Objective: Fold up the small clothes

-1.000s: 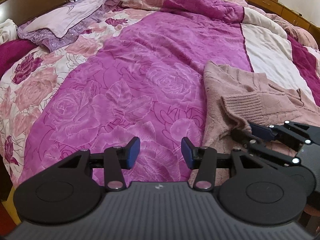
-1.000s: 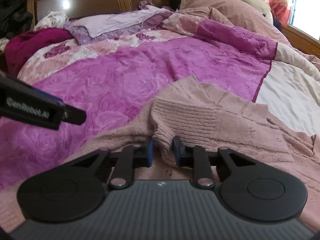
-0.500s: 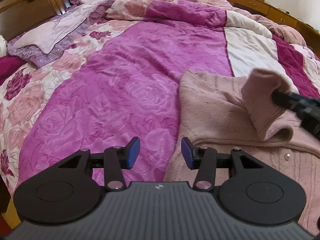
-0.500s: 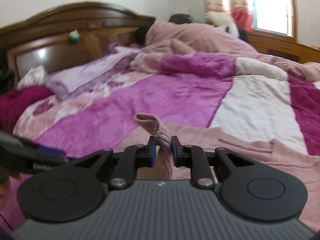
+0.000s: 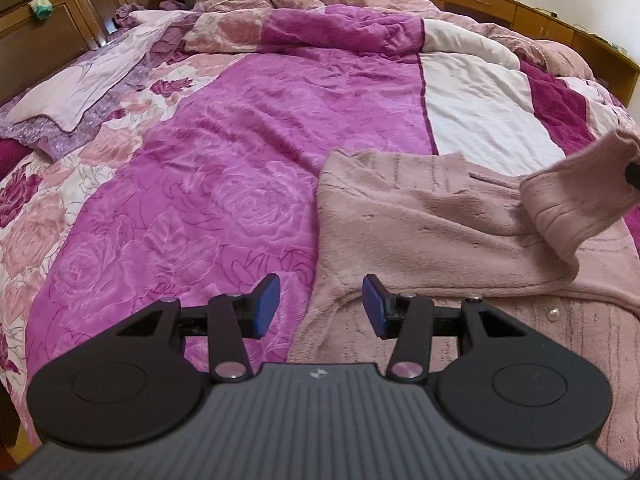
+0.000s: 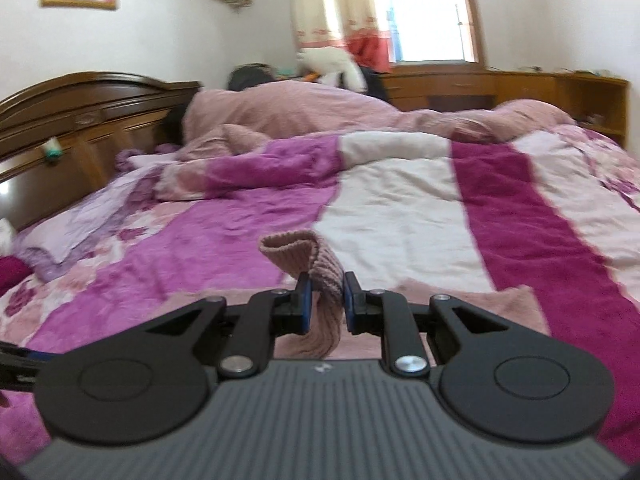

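Note:
A dusty pink knitted cardigan (image 5: 420, 216) lies spread on the purple quilt, with small buttons at its front right. My left gripper (image 5: 320, 306) is open and empty, hovering over the cardigan's left edge. My right gripper (image 6: 323, 300) is shut on the cardigan's ribbed sleeve cuff (image 6: 316, 276) and holds it lifted above the bed. In the left wrist view the raised sleeve (image 5: 576, 200) hangs at the far right, with only a tip of the right gripper showing.
A purple and white rose-patterned quilt (image 5: 224, 168) covers the bed. A lilac pillow (image 5: 76, 96) lies at the left by the wooden headboard (image 6: 80, 120). A pink blanket heap (image 6: 320, 112) lies at the far end. Wooden cabinets (image 6: 520, 88) stand under the window.
My right gripper has lifted the sleeve cuff up and carried it to the right across the cardigan. My left gripper has stayed open and shifted right toward the cardigan's edge.

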`<state>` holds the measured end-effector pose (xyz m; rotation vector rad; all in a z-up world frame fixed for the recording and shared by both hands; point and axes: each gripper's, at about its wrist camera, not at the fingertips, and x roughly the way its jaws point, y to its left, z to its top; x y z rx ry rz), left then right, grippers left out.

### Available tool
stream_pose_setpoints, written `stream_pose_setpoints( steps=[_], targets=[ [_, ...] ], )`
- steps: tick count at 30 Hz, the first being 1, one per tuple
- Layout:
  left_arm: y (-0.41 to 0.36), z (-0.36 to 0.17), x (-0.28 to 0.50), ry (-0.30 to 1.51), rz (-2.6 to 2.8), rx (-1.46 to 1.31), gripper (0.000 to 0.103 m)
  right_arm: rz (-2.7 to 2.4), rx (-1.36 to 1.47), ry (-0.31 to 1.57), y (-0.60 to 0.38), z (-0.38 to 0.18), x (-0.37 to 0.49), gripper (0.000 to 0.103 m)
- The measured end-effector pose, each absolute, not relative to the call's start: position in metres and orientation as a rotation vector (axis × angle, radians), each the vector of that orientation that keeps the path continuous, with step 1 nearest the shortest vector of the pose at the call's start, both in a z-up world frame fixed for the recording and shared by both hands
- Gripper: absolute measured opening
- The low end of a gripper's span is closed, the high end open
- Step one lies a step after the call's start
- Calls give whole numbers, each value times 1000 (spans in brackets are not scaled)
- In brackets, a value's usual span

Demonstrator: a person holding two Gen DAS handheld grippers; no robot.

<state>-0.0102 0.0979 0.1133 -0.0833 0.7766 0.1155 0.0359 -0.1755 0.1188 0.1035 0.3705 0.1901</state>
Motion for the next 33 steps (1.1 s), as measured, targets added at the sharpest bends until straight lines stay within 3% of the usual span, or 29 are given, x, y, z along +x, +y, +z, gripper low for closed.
stream_pose_setpoints(
  steps=[22, 23, 25, 33],
  targets=[
    [70, 117, 16, 745, 36, -40, 54, -78, 246, 599, -274, 64, 34, 26],
    [69, 117, 17, 746, 35, -37, 54, -76, 252, 595, -278, 65, 33, 30],
    [68, 116, 20, 746, 34, -30, 54, -62, 254, 577, -283, 69, 35, 52],
    [66, 116, 28, 731, 33, -24, 54, 39, 116, 586, -284, 60, 88, 51]
  ],
)
